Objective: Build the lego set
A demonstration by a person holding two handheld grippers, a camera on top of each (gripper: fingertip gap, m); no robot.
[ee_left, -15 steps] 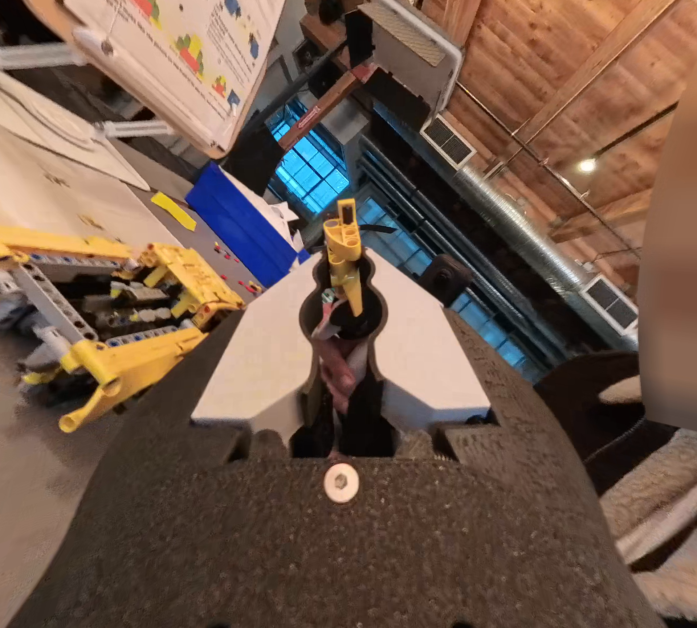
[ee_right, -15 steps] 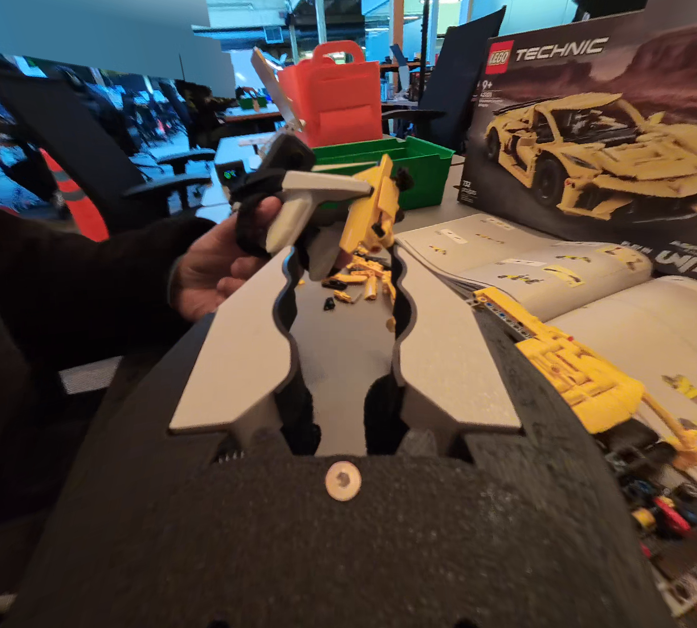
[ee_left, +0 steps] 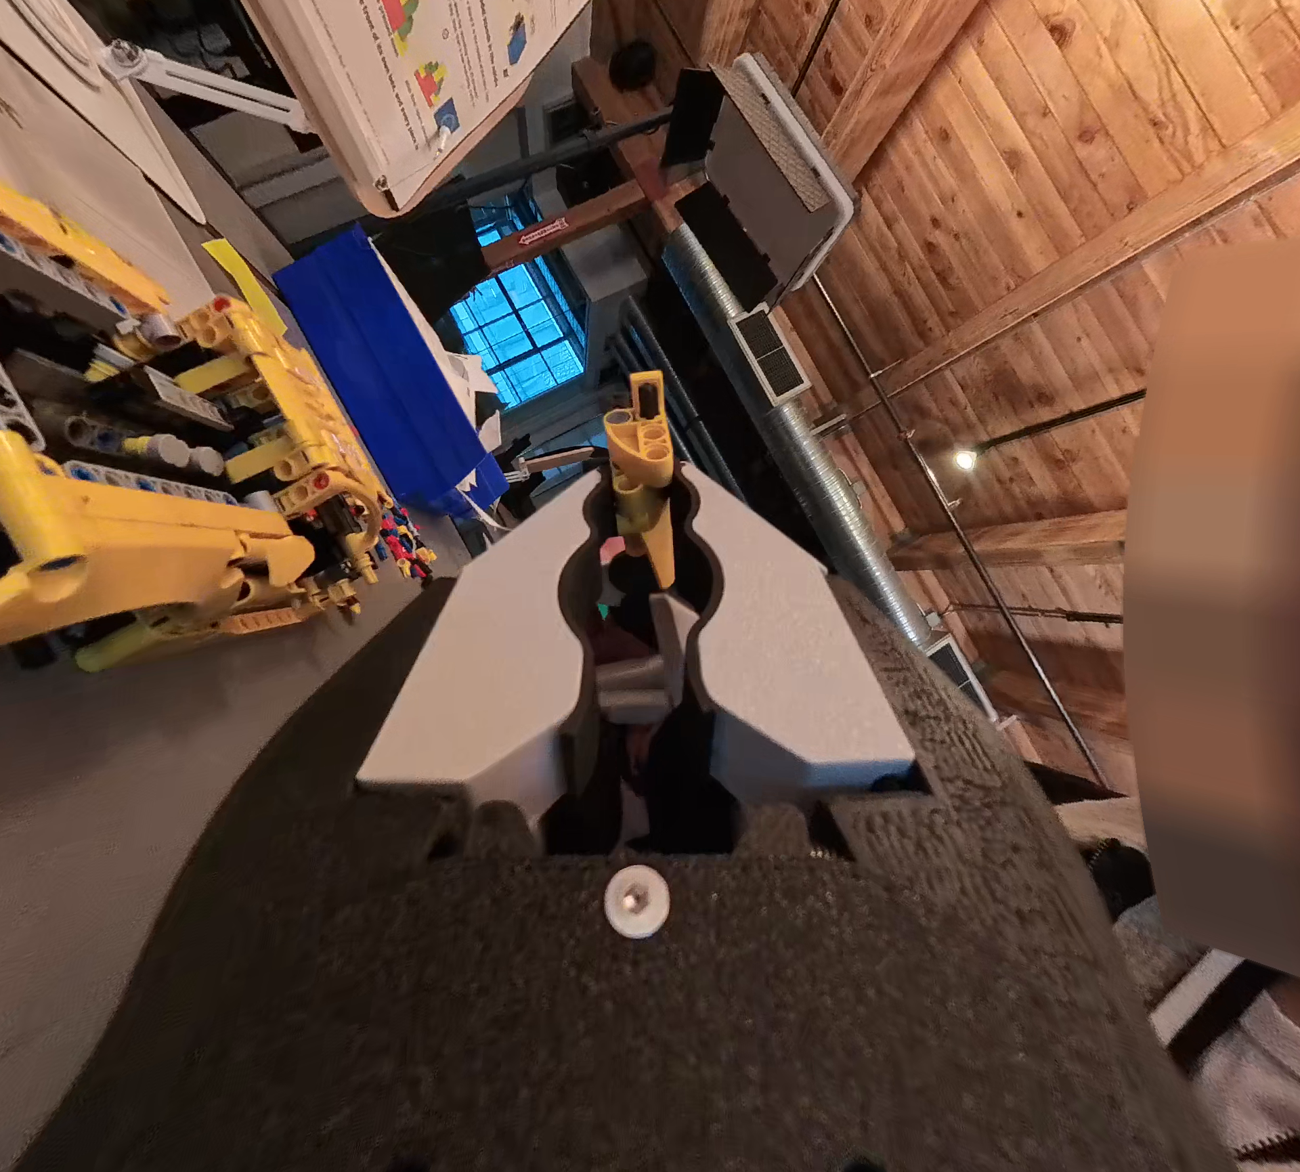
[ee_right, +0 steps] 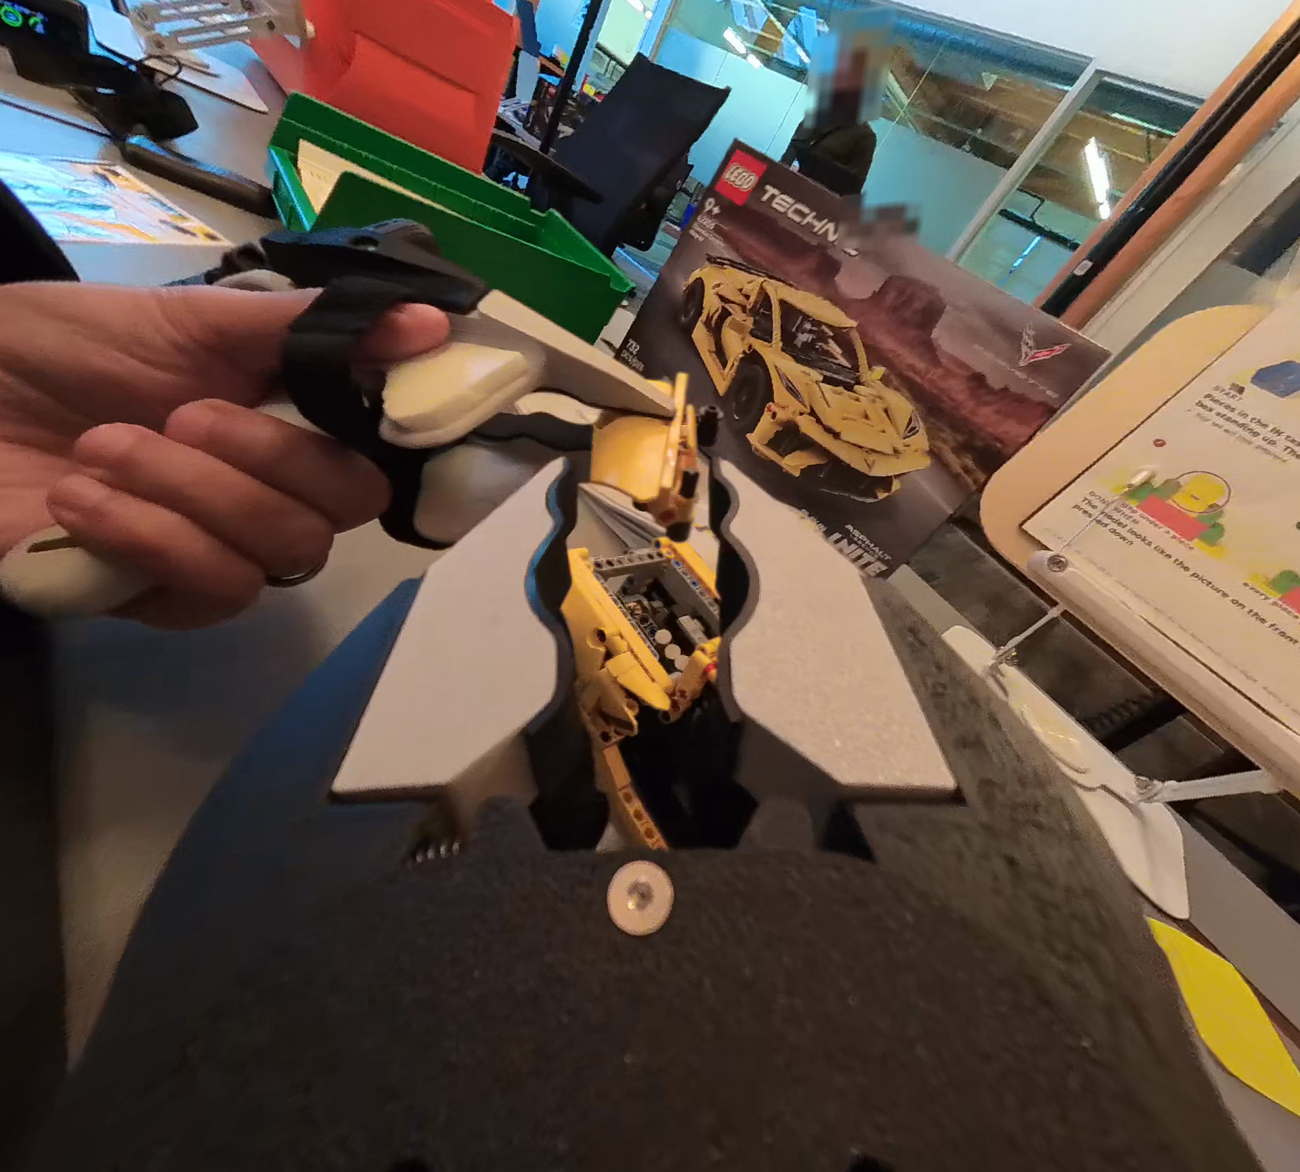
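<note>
My left gripper [ee_left: 639,478] is shut on a small yellow lego piece [ee_left: 636,445] that sticks up past its fingertips. In the right wrist view a hand holds this left gripper [ee_right: 633,399] at the left. The yellow piece [ee_right: 672,459] hangs at its tip, right between my right gripper's fingertips. My right gripper [ee_right: 640,484] is open and holds nothing. The half-built yellow car model [ee_right: 644,632] lies on the table below, seen through the right jaws' gap. It also shows at the left of the left wrist view [ee_left: 176,540].
The lego set box [ee_right: 865,357] stands behind the model. A green bin [ee_right: 457,238] and a red bag [ee_right: 394,34] are at the back left. An instruction board [ee_right: 1161,505] on a stand is at the right. A blue bin [ee_left: 387,378] and loose small parts [ee_left: 401,547] lie beyond the model. The tips of both grippers are at nearly the same place.
The right gripper has swung right, over the car model and toward the box. The left gripper with the yellow piece now sits closer, at the right fingertips.
</note>
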